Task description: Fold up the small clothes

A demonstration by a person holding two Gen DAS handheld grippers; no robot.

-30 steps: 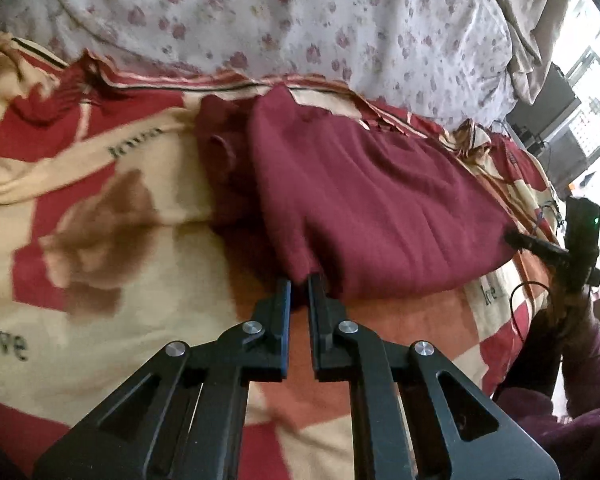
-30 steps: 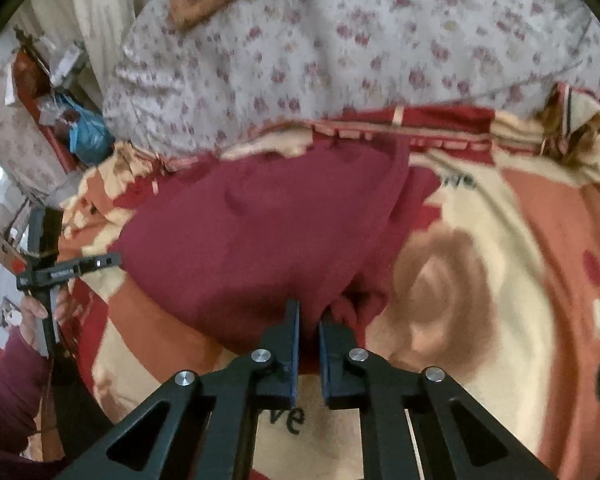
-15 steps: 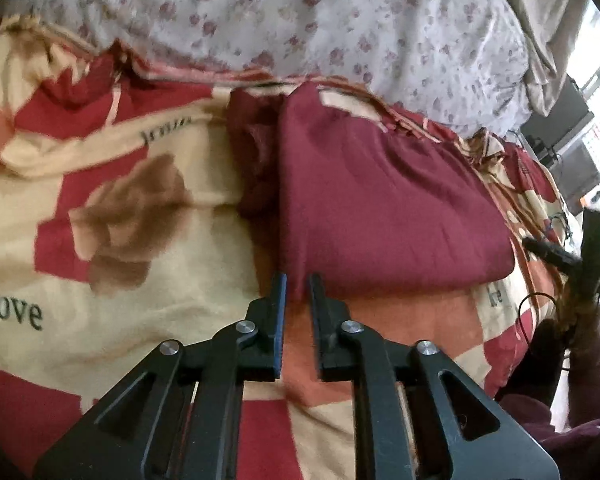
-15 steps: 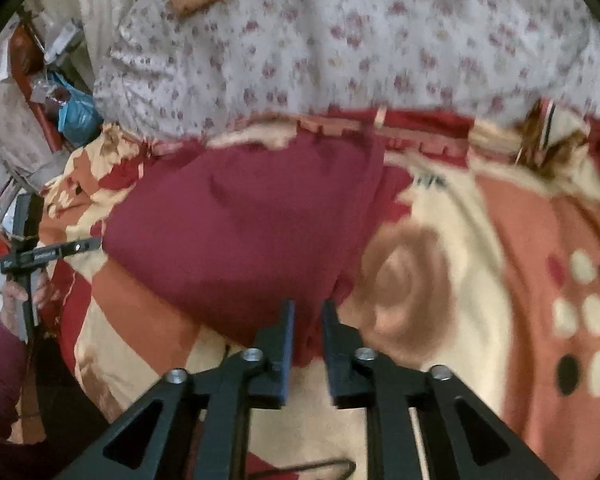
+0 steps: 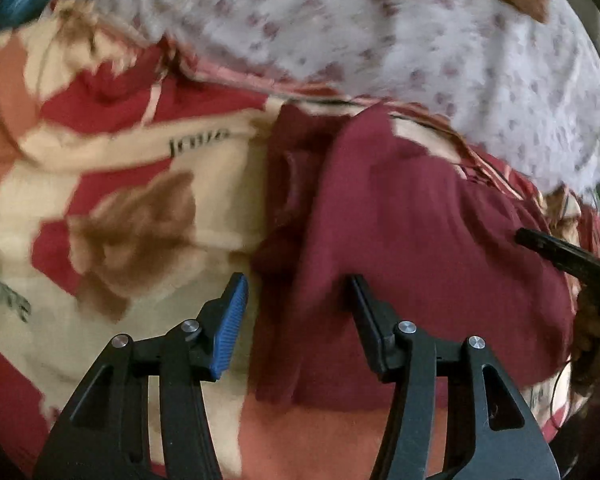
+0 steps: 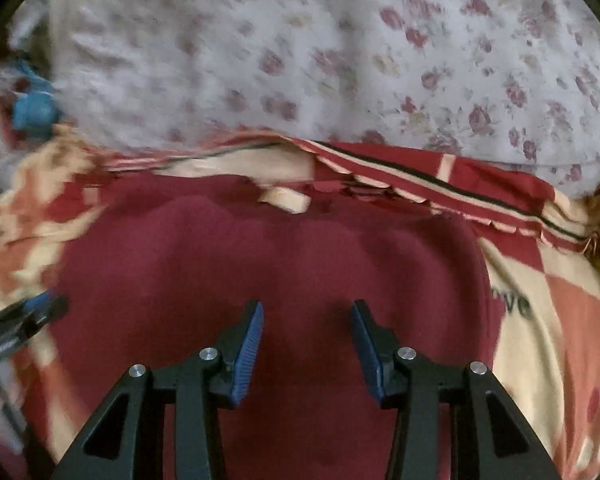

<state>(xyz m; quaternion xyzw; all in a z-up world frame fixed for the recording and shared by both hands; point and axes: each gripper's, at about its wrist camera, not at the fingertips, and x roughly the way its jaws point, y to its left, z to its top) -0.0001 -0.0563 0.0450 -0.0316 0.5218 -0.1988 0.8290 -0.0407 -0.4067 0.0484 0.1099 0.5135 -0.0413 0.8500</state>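
Maroon garment (image 5: 420, 248) lying folded on patterned blanket (image 5: 132, 184) on the bed, filling centre of right wrist view; in left wrist view at 3 o'clock of centre, loose flap bunched along its 9 o'clock edge.

Left gripper (image 5: 296, 300): fingers apart and opening, straddling the garment's near corner; cloth between them, pads not pressing. Blue pad visible on the 9 o'clock finger (image 5: 230, 320).

Right gripper (image 6: 307, 332): fingers apart and opening, above mid-garment, nothing pinched. Its tip also in left wrist view at 3 o'clock.

Risks, as judgement:
- Bunched flap at the 9 o'clock edge likely to spring open once released; fold not flat there.
- Closing again over the corner could catch the blanket with the garment; similar reds, soft layers, easy to pinch both.
- Dragging a finger across the top layer could shear the fold out of line.
- Heavy motion blur in both views; edges hard to judge.

Writing:
- Blanket print, dark lettering: "love" upside down at 10 o'clock in left wrist view, blurred.
- "…ve" at 3 o'clock in right wrist view, rest hidden by garment.
- No brand or label readable on garment.
- Floral sheet (image 6: 340, 60) at 12 o'clock: no writing.
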